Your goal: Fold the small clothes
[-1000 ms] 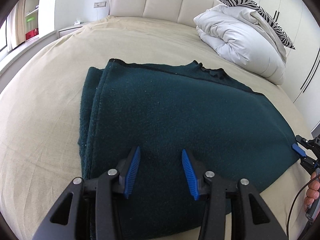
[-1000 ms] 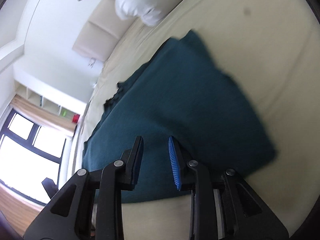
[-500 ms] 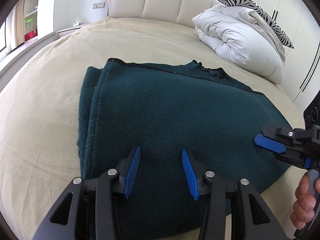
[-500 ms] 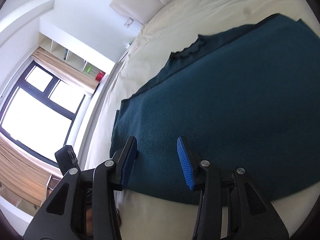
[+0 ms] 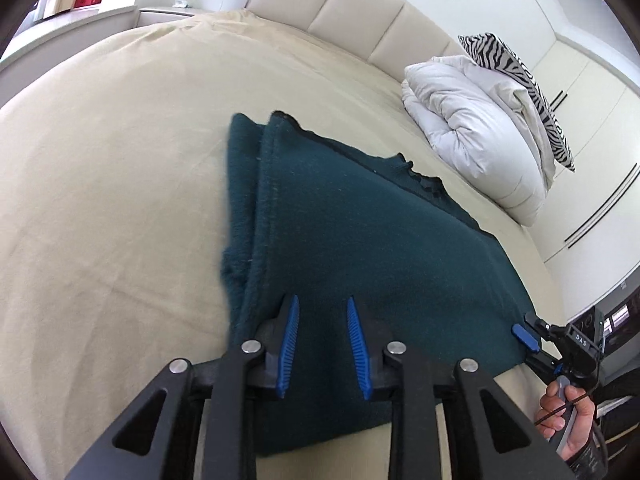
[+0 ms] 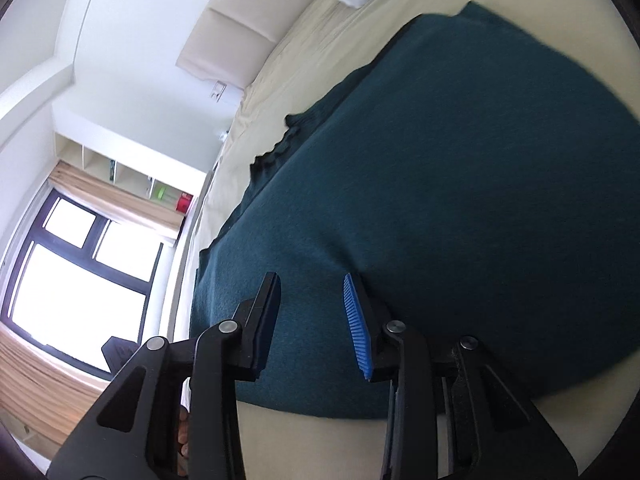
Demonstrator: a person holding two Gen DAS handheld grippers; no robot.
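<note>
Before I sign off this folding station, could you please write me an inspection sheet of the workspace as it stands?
Surface: bed under a beige sheet, lightly creased.
Job's things: dark green sweater lying flat, its left side folded in, collar toward the headboard.
Clutter: white duvet bunched at the head end, zebra-print pillow on top of it.
Grippers: left tongs over the sweater's near left edge, closing, pads apart; right tongs at the near right corner, closing, pads apart.
Cables: thin dark cable across the right hand.
Surroundings: window with curtain, wall shelves, white wardrobe.
</note>
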